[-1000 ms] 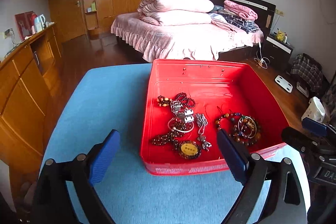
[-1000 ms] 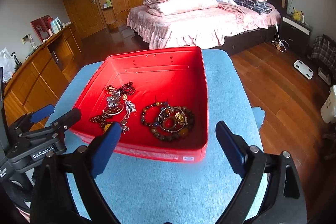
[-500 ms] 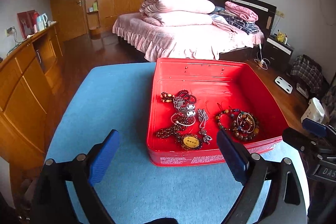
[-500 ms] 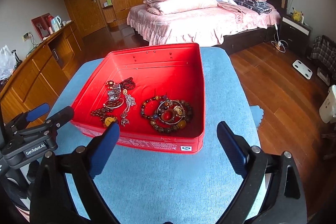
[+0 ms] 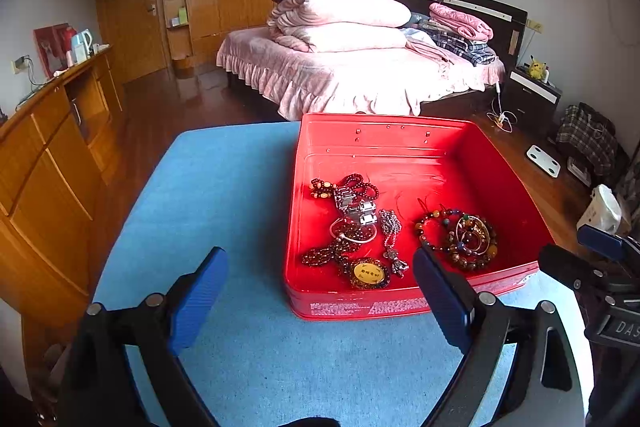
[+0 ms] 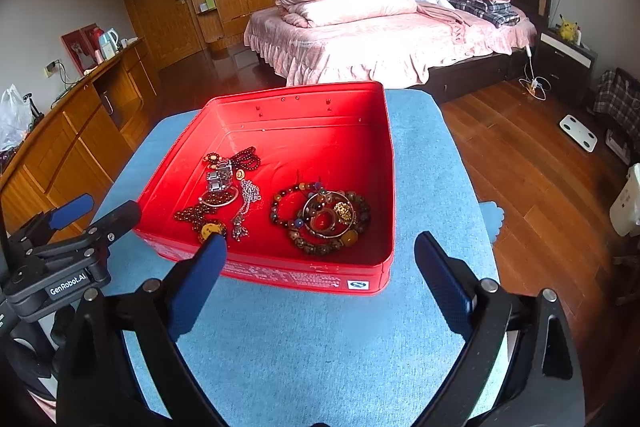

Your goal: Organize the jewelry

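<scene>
Jewelry: tangled necklaces (image 5: 352,227) and coiled bead bracelets (image 6: 320,217) inside red tin (image 6: 384,187) on blue desk (image 5: 208,187). Ahead of both tongs; bracelets nearer right tongs (image 6: 320,275), necklaces ahead-right of left tongs (image 5: 320,287). Both spread wide, empty.

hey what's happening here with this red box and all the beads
A person holds a two-finger gripper in each hand over a blue-covered table. Both the left gripper and the right gripper are open and hold nothing, short of the open red metal tin. Inside lie a tangle of dark bead strands and silver chains and, beside it, a coil of multicoloured bead bracelets. No piece has been lifted out.
</scene>
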Demonstrator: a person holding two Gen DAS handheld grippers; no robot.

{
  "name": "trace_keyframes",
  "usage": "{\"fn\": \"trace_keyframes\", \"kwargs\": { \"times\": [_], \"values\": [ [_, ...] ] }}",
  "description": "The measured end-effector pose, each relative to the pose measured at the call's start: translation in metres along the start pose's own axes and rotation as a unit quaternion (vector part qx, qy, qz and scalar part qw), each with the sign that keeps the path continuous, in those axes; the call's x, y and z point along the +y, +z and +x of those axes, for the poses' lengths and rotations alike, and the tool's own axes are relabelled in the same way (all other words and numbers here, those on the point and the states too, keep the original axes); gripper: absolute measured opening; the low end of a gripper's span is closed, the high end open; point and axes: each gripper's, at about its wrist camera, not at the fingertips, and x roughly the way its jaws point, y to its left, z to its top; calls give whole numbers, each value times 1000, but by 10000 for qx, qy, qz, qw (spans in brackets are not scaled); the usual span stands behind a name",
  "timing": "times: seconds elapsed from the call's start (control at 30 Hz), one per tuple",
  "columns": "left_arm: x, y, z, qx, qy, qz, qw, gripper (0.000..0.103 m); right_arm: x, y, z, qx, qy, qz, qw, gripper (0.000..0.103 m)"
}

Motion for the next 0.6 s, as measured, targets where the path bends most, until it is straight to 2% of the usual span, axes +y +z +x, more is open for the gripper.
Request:
{"fn": "trace_keyframes", "kwargs": {
  "times": [0.6],
  "values": [
    [-1,1,9,49,-1,23,10000,92,-2,1,8,62,13,16,10000,92]
  ]
}}
